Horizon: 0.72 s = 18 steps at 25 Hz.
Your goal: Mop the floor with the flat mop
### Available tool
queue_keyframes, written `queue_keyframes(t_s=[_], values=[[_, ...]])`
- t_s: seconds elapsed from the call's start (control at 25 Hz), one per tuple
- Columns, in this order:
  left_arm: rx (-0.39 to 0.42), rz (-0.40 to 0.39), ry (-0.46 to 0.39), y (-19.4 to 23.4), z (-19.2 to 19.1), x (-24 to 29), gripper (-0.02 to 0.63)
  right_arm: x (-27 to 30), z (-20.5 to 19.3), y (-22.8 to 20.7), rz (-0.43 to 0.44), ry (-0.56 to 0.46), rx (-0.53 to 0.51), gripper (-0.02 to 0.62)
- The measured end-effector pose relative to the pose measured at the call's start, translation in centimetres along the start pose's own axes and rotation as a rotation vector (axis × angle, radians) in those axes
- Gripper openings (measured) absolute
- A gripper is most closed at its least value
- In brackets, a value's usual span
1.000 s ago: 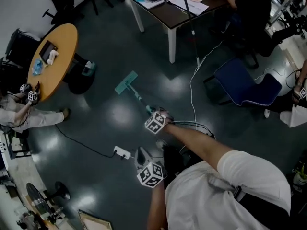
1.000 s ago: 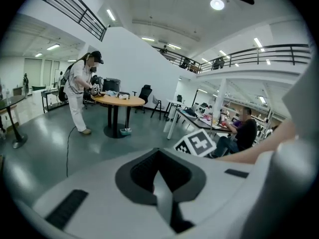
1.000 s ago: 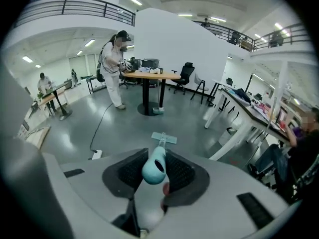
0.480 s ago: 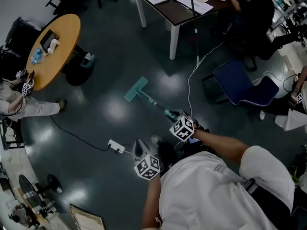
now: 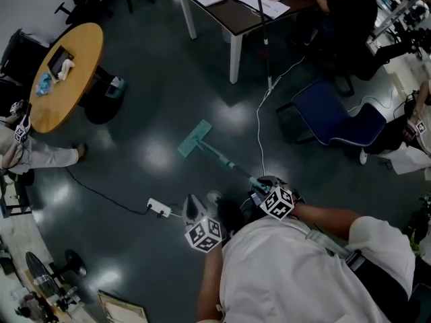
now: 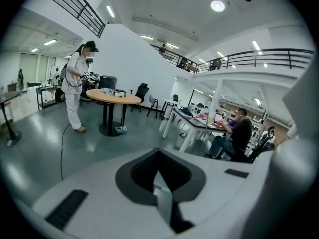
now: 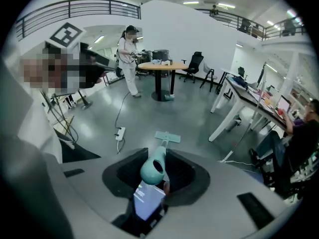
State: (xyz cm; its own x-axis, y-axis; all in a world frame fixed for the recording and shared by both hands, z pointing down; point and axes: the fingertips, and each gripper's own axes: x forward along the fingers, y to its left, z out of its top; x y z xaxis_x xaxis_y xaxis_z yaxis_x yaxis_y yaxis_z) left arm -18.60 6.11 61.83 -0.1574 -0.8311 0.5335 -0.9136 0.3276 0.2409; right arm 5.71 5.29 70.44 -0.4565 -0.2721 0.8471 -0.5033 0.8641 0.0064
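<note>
I read my right gripper (image 5: 260,184) clamped on the teal plastic flat mop's (image 5: 217,155) handle. Its pad lies on the glossy dark floor (image 5: 148,99) at 10 o'clock. Left gripper (image 5: 193,207) pinched together, empty.

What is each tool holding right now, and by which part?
The right tool grips the mop by the top end of its handle. The left tool holds nothing; its jaws are together.

Right gripper (image 5: 264,186), clamped on flat mop (image 5: 225,159), drawn back and rightward, now close against person's body; mop head (image 5: 194,138) dragged across floor (image 5: 155,79), farther from round table (image 5: 64,79).
</note>
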Motion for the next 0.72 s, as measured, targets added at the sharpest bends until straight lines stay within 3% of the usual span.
queue_keyframes(t_s=[0.12, 0.24, 0.4, 0.56, 0.72], values=[[0.001, 0.020, 0.002, 0.5, 0.2, -0.3, 0.002, 3.7, 3.9, -1.8, -0.015, -0.055, -0.010, 0.112], [-0.010, 0.042, -0.002, 2.1, 0.6, -0.3, 0.002, 8.7, 11.4, -4.2, -0.043, -0.142, 0.009, 0.112], [-0.040, 0.087, 0.020, 4.8, 0.1, -0.8, 0.002, 17.4, 18.9, -5.6, -0.064, -0.127, -0.001, 0.112], [-0.049, 0.119, 0.019, 6.4, 0.6, -1.6, 0.002, 23.0, 22.6, -6.9, -0.100, -0.082, 0.005, 0.112], [-0.047, 0.122, 0.012, 7.5, 0.3, -1.6, 0.002, 22.4, 22.9, -7.0, -0.096, -0.078, -0.019, 0.112]])
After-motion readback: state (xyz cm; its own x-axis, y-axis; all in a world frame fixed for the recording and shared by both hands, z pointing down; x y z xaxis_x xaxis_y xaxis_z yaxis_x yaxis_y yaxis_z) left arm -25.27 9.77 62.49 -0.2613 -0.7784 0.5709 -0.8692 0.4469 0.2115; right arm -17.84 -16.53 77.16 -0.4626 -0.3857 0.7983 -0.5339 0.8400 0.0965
